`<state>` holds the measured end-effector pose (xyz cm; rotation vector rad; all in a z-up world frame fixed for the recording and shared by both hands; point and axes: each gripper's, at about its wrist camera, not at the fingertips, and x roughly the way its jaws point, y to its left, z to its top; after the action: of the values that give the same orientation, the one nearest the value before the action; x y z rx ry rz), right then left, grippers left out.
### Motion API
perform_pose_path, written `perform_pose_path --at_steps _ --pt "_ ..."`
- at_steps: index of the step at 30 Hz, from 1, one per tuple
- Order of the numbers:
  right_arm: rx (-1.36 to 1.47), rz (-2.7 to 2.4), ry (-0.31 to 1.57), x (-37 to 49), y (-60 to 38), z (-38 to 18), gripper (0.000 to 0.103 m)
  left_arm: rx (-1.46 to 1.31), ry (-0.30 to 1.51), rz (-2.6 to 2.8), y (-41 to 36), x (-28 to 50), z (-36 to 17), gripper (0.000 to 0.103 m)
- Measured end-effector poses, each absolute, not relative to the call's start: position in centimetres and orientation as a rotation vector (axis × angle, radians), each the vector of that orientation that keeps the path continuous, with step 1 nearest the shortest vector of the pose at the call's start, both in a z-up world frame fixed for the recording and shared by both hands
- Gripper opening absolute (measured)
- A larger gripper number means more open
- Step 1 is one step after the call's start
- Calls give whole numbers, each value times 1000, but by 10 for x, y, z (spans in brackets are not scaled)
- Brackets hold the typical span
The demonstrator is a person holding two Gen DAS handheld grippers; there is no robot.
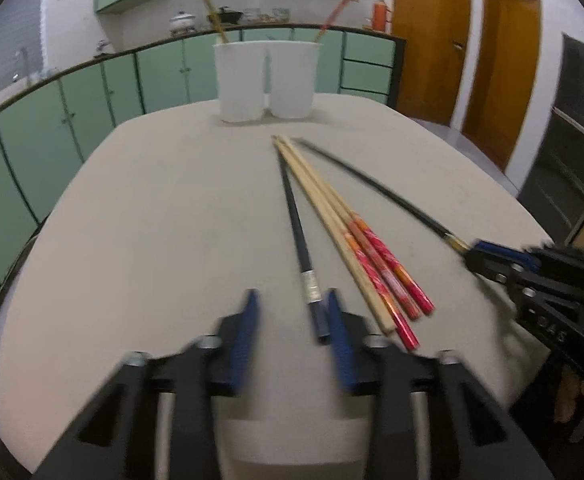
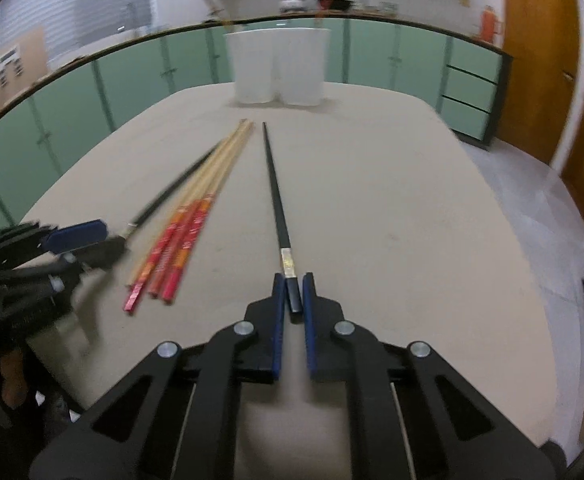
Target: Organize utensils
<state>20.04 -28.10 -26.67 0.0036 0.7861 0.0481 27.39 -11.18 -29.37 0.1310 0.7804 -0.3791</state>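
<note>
Sitting across most of both views, the beige table point(image 1: 151, 220) is carrying everything; two white cups point(image 1: 265, 80) are standing touching each other at its far edge, each holding one angled chopstick. Mid-table, a bundle of wooden chopsticks with red-orange handles point(image 1: 352, 240) is lying fanned, tips pointing toward the cups. One black chopstick point(image 2: 277, 208) is lying right of the bundle, its handle end sitting between the right gripper point(image 2: 293, 294) pads, which are closing on it, nearly touching. A second black chopstick point(image 1: 298, 236) is lying left of the bundle, handle just beside the left gripper point(image 1: 292, 300), whose jaws are standing wide apart, holding nothing.
</note>
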Motion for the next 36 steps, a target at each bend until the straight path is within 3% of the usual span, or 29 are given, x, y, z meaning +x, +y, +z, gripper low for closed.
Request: perform_pose_path --at_steps 2,9,13,17,19,36 --pt "2 -1 778 196 -284 -267 7 115 778 -340 -106 276 -294 10" --pt "33 -11 782 185 -286 -267 12 90 785 -262 -87 271 -292 9" --pt "17 0 783 180 -283 -267 16 103 787 -301 -84 268 -292 22" --pt "9 2 782 185 -281 -267 13 101 773 -352 -84 273 -293 24" --pt "5 6 783 186 -280 -266 6 96 768 -377 -85 275 -293 9" --pt "7 32 664 155 -284 -167 6 2 733 -383 -68 255 -208 7"
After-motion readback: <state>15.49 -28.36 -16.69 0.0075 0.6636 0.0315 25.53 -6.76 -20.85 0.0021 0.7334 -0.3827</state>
